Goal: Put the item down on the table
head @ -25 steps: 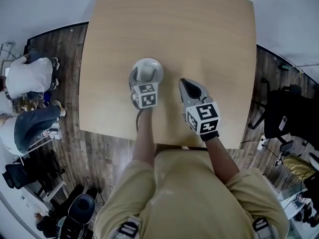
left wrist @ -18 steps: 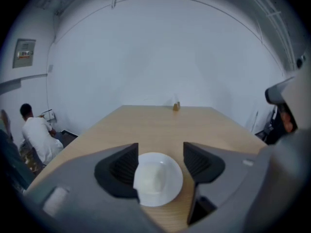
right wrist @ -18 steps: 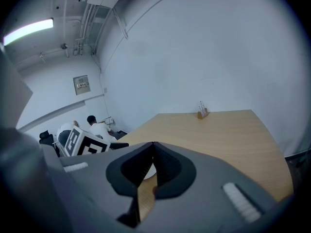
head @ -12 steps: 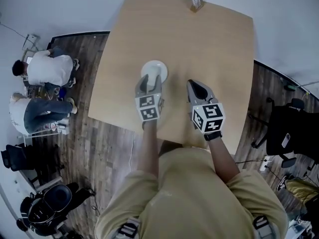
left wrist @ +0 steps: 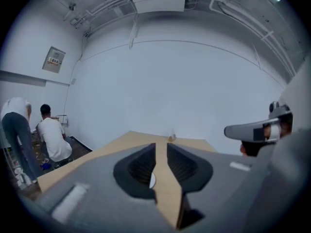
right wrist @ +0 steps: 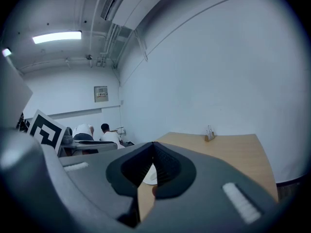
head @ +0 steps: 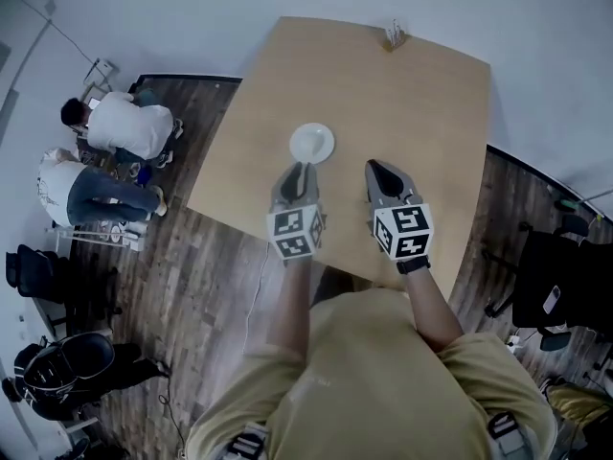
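A white bowl rests on the wooden table, free of both grippers. My left gripper hovers just short of the bowl's near side; its jaws stand a narrow gap apart, open, with nothing between them. In the left gripper view the tabletop shows through that gap, and a sliver of the bowl peeks out low down. My right gripper hangs to the bowl's right, shut and empty. Its tips meet in the right gripper view, with the bowl visible below them.
A small holder with thin sticks stands at the table's far edge. Two people crouch on the wood floor to the left. A black chair is on the right, a black backpack at the lower left.
My left gripper let go of the bowl and drew back toward me; the bowl stays on the table. The head view has pulled up and away. The right gripper kept its place beside it.
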A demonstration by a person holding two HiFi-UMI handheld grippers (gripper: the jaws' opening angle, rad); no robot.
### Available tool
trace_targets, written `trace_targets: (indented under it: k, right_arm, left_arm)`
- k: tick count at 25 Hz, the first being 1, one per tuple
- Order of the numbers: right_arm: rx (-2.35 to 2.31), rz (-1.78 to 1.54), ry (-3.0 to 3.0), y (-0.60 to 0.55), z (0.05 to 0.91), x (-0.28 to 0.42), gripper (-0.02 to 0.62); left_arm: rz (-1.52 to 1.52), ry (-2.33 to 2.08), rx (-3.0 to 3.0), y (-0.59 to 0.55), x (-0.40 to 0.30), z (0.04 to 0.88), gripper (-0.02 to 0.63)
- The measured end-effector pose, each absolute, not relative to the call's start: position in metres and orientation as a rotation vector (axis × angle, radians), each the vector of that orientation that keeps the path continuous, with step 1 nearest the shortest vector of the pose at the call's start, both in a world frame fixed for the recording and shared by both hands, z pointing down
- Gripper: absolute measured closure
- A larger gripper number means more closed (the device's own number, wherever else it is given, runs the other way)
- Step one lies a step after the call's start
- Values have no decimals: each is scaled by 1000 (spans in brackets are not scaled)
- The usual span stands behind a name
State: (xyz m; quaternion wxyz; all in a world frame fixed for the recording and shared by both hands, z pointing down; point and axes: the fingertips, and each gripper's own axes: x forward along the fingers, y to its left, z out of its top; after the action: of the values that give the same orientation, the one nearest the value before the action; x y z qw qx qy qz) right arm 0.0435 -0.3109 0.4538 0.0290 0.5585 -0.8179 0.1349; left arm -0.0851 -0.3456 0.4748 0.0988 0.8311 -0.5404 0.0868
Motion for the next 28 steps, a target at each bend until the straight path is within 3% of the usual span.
trace_targets:
  k: [11,28]
  right_arm:
    - [1686,330,-2572,-255,436,37,589]
    - [1690,271,-2570,-233,430,33,589]
  left_arm:
    - [90,-1672,2463,-272,-91,433,603]
    - [53,-1517,2520,-239,-73,437,603]
